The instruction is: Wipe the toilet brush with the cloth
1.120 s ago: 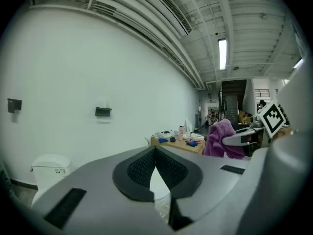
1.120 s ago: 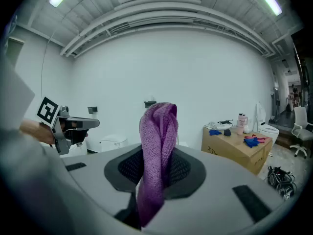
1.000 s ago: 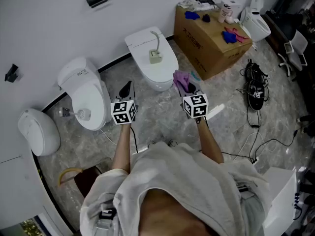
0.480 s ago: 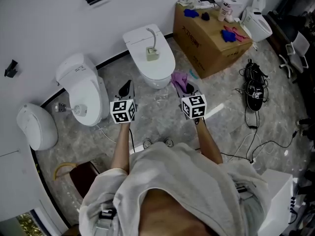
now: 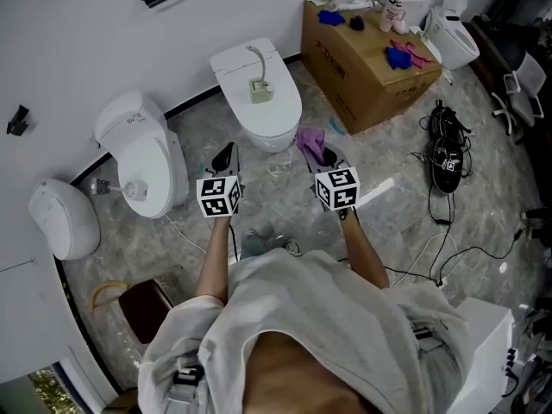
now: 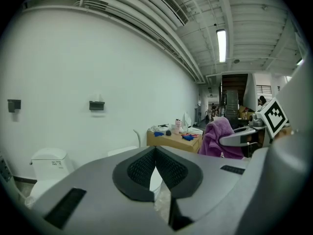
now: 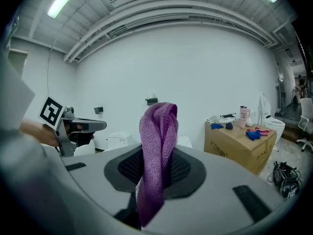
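While right gripper [image 7: 155, 166] clamps purple cloth [image 7: 157, 131] between its jaws | left gripper [image 6: 155, 156] jaws together, empty | toilet brush [image 5: 257, 78] stands on toilet lid [image 5: 280, 115], 12 o'clock of grippers, apart from both

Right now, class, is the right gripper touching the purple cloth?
Touching. The right gripper view shows the right gripper clamping the purple cloth between its jaws.

Print on cardboard box [image 5: 371, 76] illegible.
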Motion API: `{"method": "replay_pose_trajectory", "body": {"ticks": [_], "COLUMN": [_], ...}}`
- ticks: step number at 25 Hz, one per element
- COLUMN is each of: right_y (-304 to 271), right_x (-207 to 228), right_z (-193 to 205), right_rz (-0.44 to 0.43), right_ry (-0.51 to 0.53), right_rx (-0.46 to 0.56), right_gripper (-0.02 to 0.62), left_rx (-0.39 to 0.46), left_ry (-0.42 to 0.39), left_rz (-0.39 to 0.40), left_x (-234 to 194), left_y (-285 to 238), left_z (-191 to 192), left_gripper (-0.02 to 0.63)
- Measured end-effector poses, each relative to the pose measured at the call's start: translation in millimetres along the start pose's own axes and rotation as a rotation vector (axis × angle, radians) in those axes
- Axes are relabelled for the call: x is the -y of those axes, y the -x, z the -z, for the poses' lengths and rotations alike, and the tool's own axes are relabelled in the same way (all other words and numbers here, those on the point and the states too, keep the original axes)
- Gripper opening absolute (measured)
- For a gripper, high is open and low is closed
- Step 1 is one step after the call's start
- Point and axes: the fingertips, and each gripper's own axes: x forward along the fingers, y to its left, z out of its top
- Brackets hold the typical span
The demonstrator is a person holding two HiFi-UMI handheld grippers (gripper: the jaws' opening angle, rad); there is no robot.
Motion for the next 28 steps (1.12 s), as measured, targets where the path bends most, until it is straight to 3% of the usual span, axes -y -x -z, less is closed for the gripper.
{"method": "replay_pose_trajectory", "body": {"ticks": [15, 28], "right_y": [-68.3, -199.4], "right_x": [14.9, 34.8], "right_z": [-11.9, -78.9], "right_rz": [-0.010, 0.078], "right_ry": [0.011, 0.030], "right_rx": [-0.022, -0.033], "right_gripper": [0.101, 0.101], "left_rx": [0.004, 0.029], "left_ry": [0.015, 0.042], "left_rz": [0.030, 0.098], "left_x": [-34.9, -147.4], "left_y": [-70.0, -184.0], "left_z": [-10.6, -61.2], "left_gripper": [0.020, 0.020]}}
